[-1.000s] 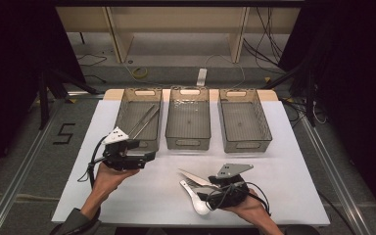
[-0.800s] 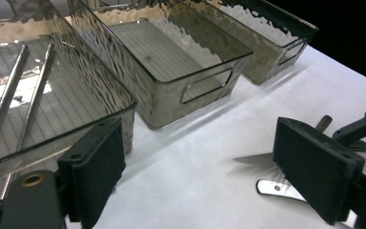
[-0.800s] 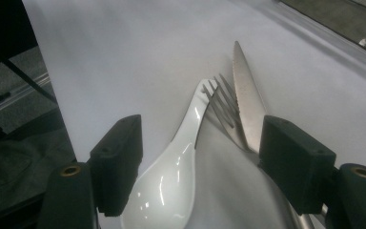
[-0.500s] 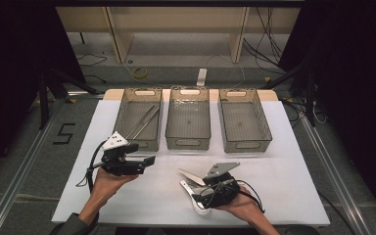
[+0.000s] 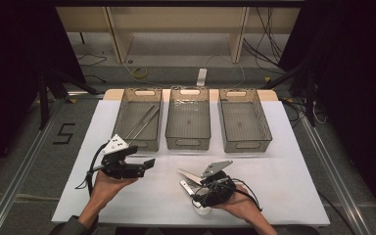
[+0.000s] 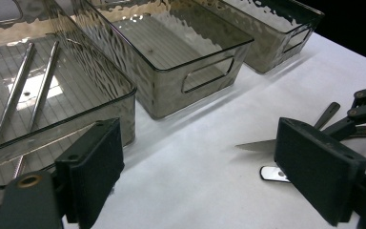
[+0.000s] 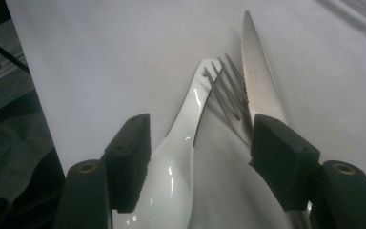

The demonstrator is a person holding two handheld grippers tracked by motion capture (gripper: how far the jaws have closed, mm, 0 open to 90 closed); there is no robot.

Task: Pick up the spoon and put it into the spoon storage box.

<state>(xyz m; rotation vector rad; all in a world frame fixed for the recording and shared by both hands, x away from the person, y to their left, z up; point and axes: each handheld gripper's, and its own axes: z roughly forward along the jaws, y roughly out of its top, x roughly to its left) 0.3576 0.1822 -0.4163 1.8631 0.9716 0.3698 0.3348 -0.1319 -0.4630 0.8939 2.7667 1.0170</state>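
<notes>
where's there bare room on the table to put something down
Free: the white sheet right of the right tool, in front of the right bin; also the strip between the left tool and the middle bin. Crowded: around the white spoon, fork and knife, which overlap between the right tool's open jaws, which have just been closing.

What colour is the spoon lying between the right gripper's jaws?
Glossy white; the spoon shows best in the right gripper view, beside the metal fork.

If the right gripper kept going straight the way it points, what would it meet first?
Most likely the fork, lying between the open jaws of the right gripper, across the white spoon and beside the knife. Depth is hard to judge.
</notes>
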